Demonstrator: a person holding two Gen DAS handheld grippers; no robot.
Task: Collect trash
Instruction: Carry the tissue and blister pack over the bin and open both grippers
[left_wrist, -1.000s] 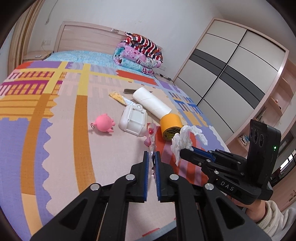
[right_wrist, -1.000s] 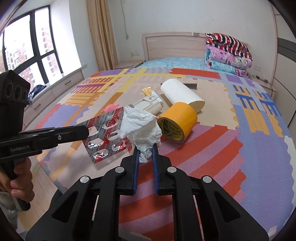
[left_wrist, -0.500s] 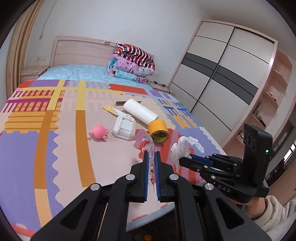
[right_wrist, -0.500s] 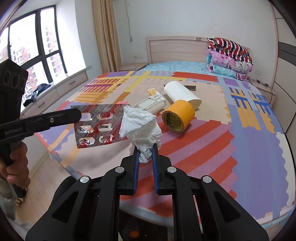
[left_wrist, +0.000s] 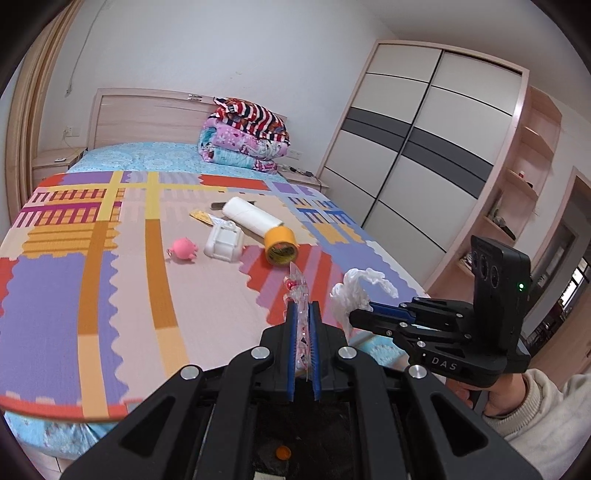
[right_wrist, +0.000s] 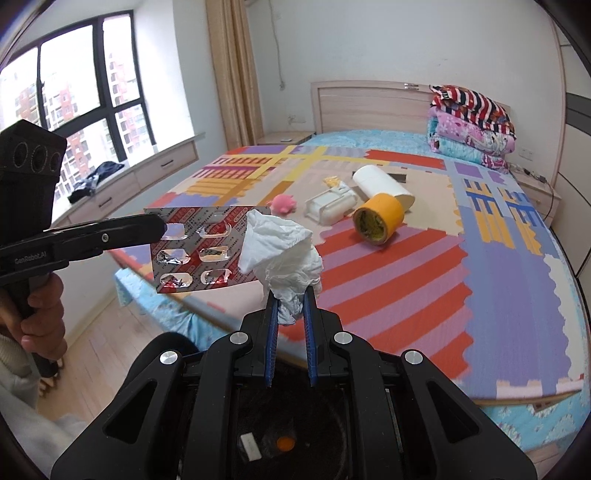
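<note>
So the left tool has its jaws clamped on an empty blister pack, the red and silver kind with the popped pill pockets, and it's holding it up in the air near the foot of the bed. In the left wrist view you only see the pack edge-on between the blue pads, in the right wrist view you get the whole flat face of it. The right tool is squeezed shut on a crumpled white tissue, which sticks up out of the fingers just beside the pack, overlapping its edge in that view. Both are held off the near edge of the mattress. Lying on the colourful mat that covers the bed: a roll of yellow tape on its side, a white roll just behind it, a white plastic case, a pink plush toy and a small yellow wrapper. Folded blankets are stacked by the headboard.
</note>
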